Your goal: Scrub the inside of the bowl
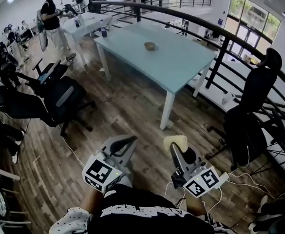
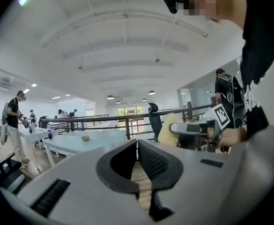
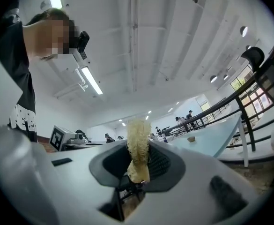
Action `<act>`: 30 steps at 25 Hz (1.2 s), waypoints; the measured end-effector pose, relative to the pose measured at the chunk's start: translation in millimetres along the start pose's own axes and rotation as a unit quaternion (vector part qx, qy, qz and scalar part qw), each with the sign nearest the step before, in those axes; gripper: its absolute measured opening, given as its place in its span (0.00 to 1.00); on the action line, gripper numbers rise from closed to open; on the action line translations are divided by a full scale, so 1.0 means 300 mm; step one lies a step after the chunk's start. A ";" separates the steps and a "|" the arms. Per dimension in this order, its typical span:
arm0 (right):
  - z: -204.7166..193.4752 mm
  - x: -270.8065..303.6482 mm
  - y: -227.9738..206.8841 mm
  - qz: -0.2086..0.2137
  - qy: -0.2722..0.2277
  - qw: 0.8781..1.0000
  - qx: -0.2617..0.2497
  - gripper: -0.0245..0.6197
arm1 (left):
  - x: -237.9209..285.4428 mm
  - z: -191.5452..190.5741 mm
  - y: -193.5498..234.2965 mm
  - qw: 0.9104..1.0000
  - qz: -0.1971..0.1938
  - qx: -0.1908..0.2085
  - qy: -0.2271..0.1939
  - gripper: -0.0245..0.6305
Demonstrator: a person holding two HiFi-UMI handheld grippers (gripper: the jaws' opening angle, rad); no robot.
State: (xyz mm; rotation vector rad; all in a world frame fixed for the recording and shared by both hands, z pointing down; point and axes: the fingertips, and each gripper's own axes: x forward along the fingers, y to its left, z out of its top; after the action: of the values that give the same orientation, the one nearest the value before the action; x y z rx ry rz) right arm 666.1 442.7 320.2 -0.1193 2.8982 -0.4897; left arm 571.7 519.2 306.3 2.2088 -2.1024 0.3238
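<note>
The person stands on the wooden floor (image 1: 132, 106), well apart from the pale blue table (image 1: 181, 62), and holds both tools low in front of the body, so the scrubbing is not yet begun. The right gripper (image 3: 137, 159) has its 2 jaws clamped on a yellowish sponge (image 3: 137, 142), which stands upright between the pads with its fluffy end sticking out past the tips. I think it is held this way so that the free end can be pressed into the bowl and rubbed around without the jaws touching the dish. The left gripper (image 2: 137, 146) has its 2 jaws together with nothing between them; only the floor is seen through the gap below. It is probably empty so that it can steady the bowl from the side during the scrubbing. The bowl (image 1: 150, 46) is most likely the small brownish thing that sits alone near the middle of the table, but it is too small here to be sure of its shape or whether it is upright. Nothing else lies close to it, so it should be easy to reach from the near edge. A black chair (image 1: 252, 111) stands at the right of the table. In my judgement the next need is to come up to the table, with a firm pinch on the sponge so that it does not slip out.
</note>
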 end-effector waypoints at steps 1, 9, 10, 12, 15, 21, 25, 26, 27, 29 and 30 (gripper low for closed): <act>-0.008 0.009 -0.007 -0.003 0.003 1.000 0.002 0.16 | 0.005 -0.008 0.013 1.000 -0.002 -0.001 0.003 0.06; -0.042 0.079 -0.100 -0.056 0.011 0.998 -0.001 0.16 | 0.104 -0.026 0.147 0.999 -0.032 -0.007 -0.013 0.06; -0.051 0.102 -0.108 -0.059 0.015 0.998 0.001 0.16 | 0.108 -0.032 0.168 0.999 -0.035 -0.007 -0.014 0.06; -0.070 0.150 -0.106 -0.058 0.022 0.998 0.001 0.16 | 0.100 -0.060 0.219 0.999 -0.038 -0.016 -0.011 0.06; -0.097 0.211 -0.098 -0.060 0.027 0.998 -0.004 0.16 | 0.098 -0.137 0.312 0.998 -0.034 -0.047 -0.001 0.06; -0.144 0.294 -0.140 -0.082 0.040 0.996 -0.001 0.16 | 0.163 -0.178 0.425 0.998 -0.047 -0.048 0.000 0.06; -0.138 0.365 -0.177 -0.097 0.038 0.994 -0.012 0.16 | 0.214 -0.195 0.494 0.997 -0.064 -0.053 -0.004 0.06; -0.140 0.388 -0.183 -0.099 0.038 0.994 -0.015 0.16 | 0.225 -0.200 0.515 0.996 -0.067 -0.053 -0.004 0.06; -0.144 0.413 -0.187 -0.100 0.038 0.994 -0.017 0.16 | 0.234 -0.205 0.538 0.996 -0.069 -0.050 -0.004 0.06; -0.149 0.457 -0.197 -0.105 0.039 0.994 -0.020 0.16 | 0.250 -0.211 0.582 0.997 -0.072 -0.041 -0.003 0.06; -0.146 0.477 -0.206 -0.109 0.039 0.993 -0.022 0.16 | 0.259 -0.209 0.602 0.997 -0.074 -0.037 -0.003 0.06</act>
State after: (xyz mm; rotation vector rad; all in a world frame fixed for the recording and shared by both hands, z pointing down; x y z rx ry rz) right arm 520.1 382.3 355.2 -0.4354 2.9889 -0.4761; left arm 389.0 445.0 367.0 2.3085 -1.9060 0.2257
